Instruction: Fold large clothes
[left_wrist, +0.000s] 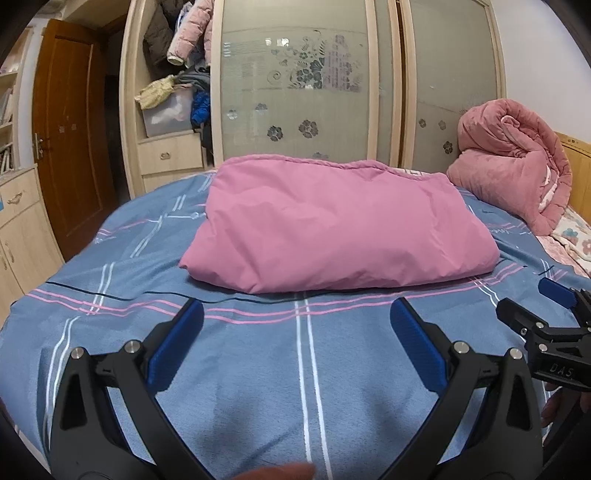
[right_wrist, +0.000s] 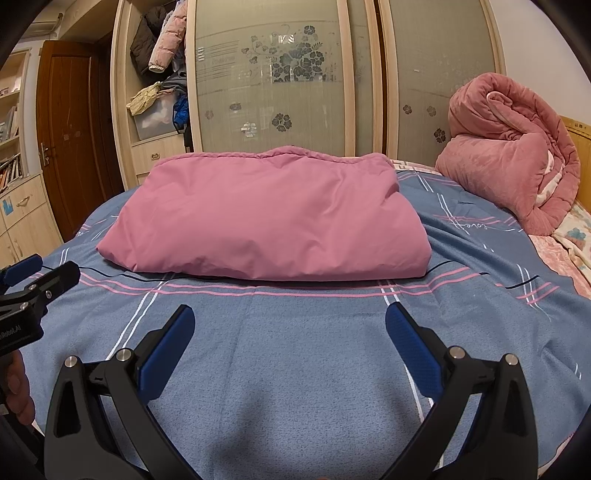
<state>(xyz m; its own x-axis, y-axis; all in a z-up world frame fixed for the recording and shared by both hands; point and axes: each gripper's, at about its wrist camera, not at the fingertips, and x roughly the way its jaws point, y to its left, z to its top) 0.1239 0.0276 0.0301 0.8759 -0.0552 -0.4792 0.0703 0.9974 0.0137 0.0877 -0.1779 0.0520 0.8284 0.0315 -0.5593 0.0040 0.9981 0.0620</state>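
Pink folded garment lies mid-bed on the blue plaid sheet, seen from the left wrist. Left gripper hovers just short of it, fingers spread, holding nothing. Right gripper enters at the right edge, also spread.

Right wrist: same garment ahead, right gripper spread and empty above the sheet; rolled pink quilt sits at the headboard end.
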